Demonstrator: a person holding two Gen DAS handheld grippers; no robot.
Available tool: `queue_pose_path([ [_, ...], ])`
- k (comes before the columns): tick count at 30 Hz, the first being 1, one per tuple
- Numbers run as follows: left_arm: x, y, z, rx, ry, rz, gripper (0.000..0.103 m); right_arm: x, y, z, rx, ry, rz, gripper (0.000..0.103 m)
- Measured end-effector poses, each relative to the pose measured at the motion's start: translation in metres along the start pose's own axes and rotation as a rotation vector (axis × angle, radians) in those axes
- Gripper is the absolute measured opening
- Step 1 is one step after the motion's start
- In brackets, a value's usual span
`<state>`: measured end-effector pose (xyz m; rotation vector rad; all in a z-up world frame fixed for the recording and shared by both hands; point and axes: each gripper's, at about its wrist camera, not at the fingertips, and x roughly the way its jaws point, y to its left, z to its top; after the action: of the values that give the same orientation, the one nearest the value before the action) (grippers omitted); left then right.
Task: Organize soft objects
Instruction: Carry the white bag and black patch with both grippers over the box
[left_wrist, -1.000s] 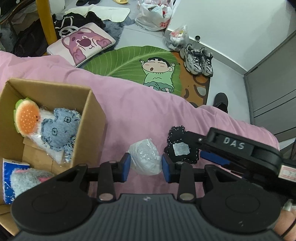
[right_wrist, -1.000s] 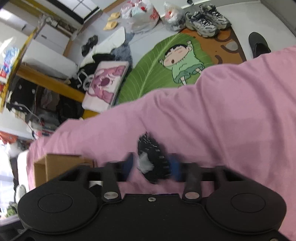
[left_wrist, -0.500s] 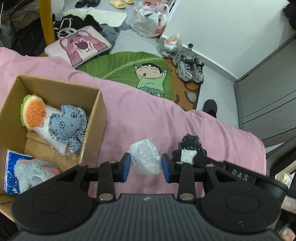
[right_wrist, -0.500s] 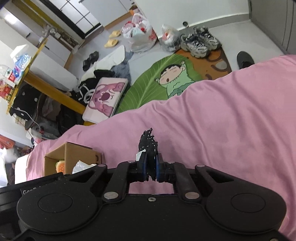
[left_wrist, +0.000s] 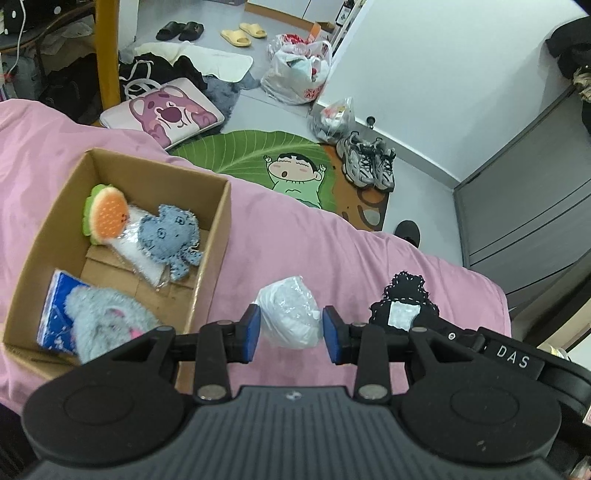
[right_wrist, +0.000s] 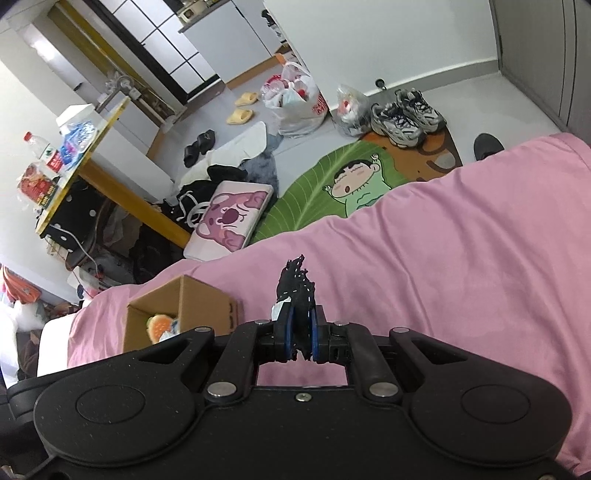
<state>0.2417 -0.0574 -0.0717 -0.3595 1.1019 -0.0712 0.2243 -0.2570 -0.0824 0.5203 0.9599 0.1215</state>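
Left tongs (left_wrist: 290, 334) clamp a white bundle (left_wrist: 289, 317) beside the box (left_wrist: 218, 236) (right tongs (right_wrist: 300, 334) pinch a black toy (right_wrist: 295, 286)).

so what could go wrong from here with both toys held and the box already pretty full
1. The left hand-held gripper pinches the white plastic-wrapped bundle only at its sides; the slick wrap might slip on the way to the cardboard box.
2. The right hand-held gripper clamps the black toy by its lower edge, so it may flop or pull free.
3. The box holds a burger plush, a blue plush and a grey plush, so a drop could land on its rim.
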Motion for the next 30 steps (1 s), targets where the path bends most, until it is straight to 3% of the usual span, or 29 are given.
queue_pose_path([
  [11,-0.037,0.019,-0.005,-0.017,-0.07,-0.021,0.035,-0.019,0.032,-0.009,-0.042,-0.048,0.036,0.01],
  [30,-0.073,0.102,0.014,-0.108,-0.14,0.015,0.035,-0.002,0.112,-0.028,-0.129,-0.036,0.097,0.01],
])
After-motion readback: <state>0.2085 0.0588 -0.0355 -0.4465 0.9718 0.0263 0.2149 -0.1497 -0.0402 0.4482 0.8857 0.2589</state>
